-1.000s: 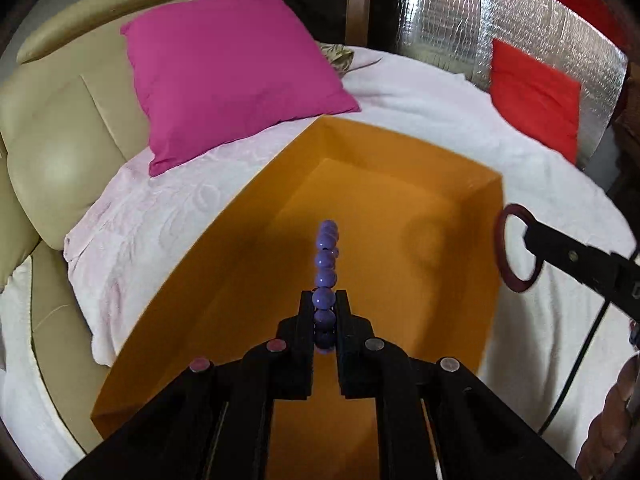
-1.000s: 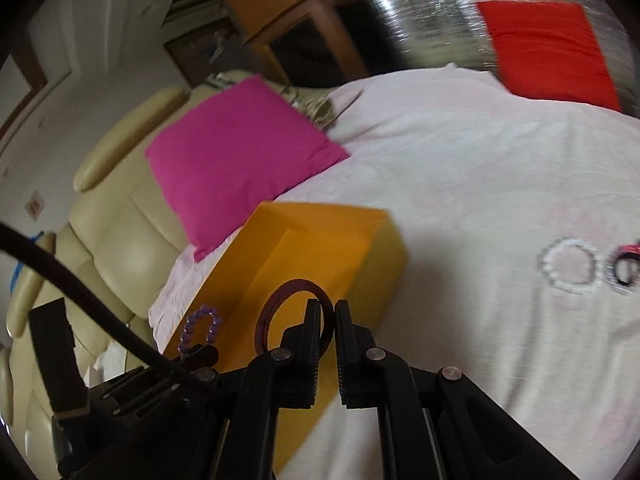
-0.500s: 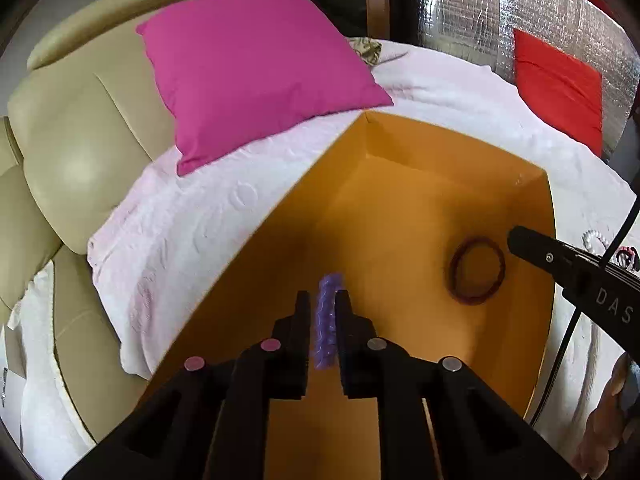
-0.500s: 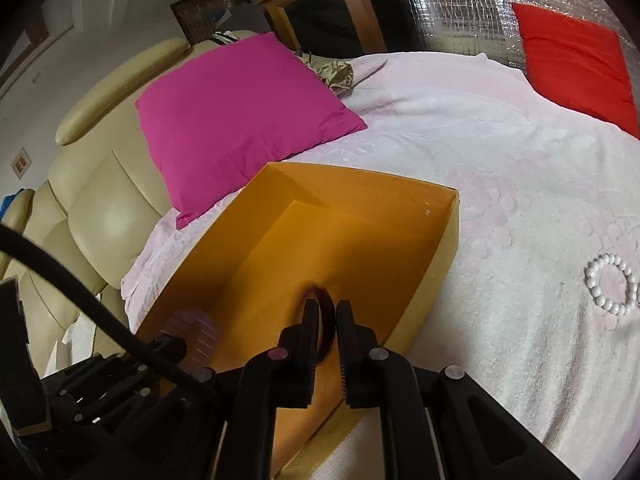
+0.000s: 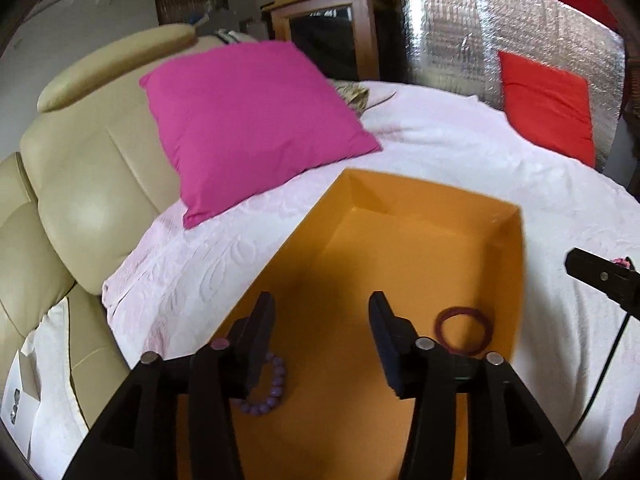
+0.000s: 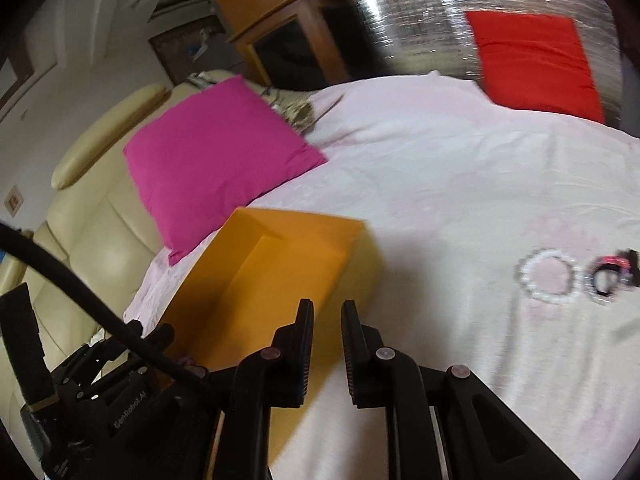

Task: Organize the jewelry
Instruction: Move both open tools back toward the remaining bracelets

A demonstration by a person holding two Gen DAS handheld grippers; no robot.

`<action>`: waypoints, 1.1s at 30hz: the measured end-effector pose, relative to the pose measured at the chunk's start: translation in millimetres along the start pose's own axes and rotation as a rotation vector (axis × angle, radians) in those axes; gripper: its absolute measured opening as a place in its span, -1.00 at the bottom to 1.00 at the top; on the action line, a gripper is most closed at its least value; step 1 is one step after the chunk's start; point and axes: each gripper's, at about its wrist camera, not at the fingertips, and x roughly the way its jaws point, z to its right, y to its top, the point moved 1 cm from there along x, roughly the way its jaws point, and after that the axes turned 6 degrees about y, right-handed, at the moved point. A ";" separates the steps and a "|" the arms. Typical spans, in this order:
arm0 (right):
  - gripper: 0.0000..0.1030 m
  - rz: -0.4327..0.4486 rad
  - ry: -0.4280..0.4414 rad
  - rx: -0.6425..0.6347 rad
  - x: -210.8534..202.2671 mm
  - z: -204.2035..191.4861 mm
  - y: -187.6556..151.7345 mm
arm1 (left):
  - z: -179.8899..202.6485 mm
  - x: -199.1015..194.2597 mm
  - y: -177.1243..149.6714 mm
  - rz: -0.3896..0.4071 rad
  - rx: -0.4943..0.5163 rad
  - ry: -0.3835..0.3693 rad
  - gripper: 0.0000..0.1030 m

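We have both grippers, left and right, apart and empty; risk: clipping the orange cardboard box wall reaching the white bead bracelet.

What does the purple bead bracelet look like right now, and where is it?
The purple bead bracelet is a small ring of round, smooth, lilac beads that look glossy, like plastic or stone. It lies flat on the floor of the orange box, near the left wall. Nothing grips it: the left tool has just been opening and stands above it with nothing between its jaws, one finger hiding part of the ring. It lies apart from the dark red bangle.
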 end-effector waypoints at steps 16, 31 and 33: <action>-0.06 0.122 -0.168 0.141 -110.6 97.3 -14.4 | 85.1 -44.8 4.6 0.100 0.091 -0.129 0.09; -0.06 0.147 -0.226 0.212 -151.3 153.0 -30.9 | 147.6 -61.0 -0.4 0.113 0.176 -0.184 0.10; -0.06 0.141 -0.233 0.217 -152.0 157.3 -32.5 | 153.5 -62.3 -1.2 0.112 0.182 -0.193 0.10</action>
